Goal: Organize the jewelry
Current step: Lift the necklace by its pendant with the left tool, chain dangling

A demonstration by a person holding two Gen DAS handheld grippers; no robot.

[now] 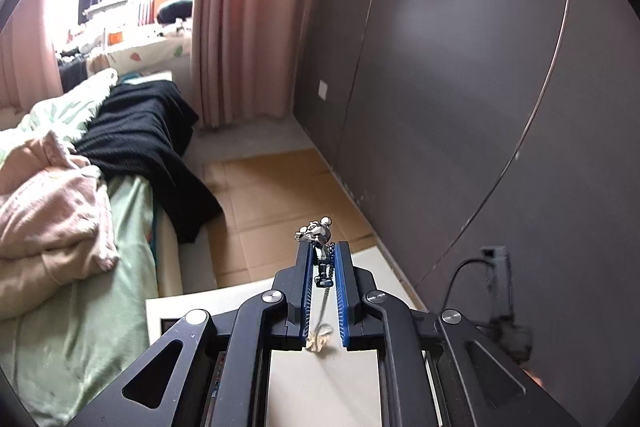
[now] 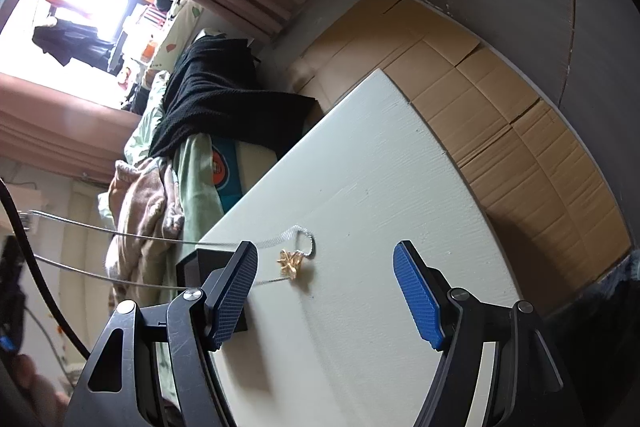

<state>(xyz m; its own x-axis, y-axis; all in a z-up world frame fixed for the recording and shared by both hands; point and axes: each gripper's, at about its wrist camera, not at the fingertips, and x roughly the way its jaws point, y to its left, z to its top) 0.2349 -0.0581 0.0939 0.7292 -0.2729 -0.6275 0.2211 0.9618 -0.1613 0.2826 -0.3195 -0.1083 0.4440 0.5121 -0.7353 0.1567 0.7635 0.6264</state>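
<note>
The necklace [image 1: 320, 259] is the thing in play: in the left wrist view its silver clasp end, a cluster of small beads and a lobster hook, is pinched between the nearly closed jaws of the left gripper [image 1: 322, 247], just above the middle of the frame's lower half, and the chain drops from there toward the table [image 1: 320, 387]. The right wrist view shows the other end: the gold pendant [image 2: 290, 263] lies on the white table, left of centre, with a short loop of chain curled just beyond it and two taut strands running away to the left edge of the frame, so the necklace's long axis runs left to right across that view. The right gripper [image 2: 326, 287] hovers over the table with its jaws spread wide and nothing between them; the pendant sits just ahead of its left pad and close to it, not centred in the gap. So the right hand is the nearer one to the pendant, and it would need to shift left in its view to straddle it. A small dark box [image 2: 200, 267] stands at the table's edge, behind the left pad. Beyond the table lie flattened cardboard [image 2: 520, 131] on the floor and a bed [image 1: 72, 267] with heaped bedding.
</note>
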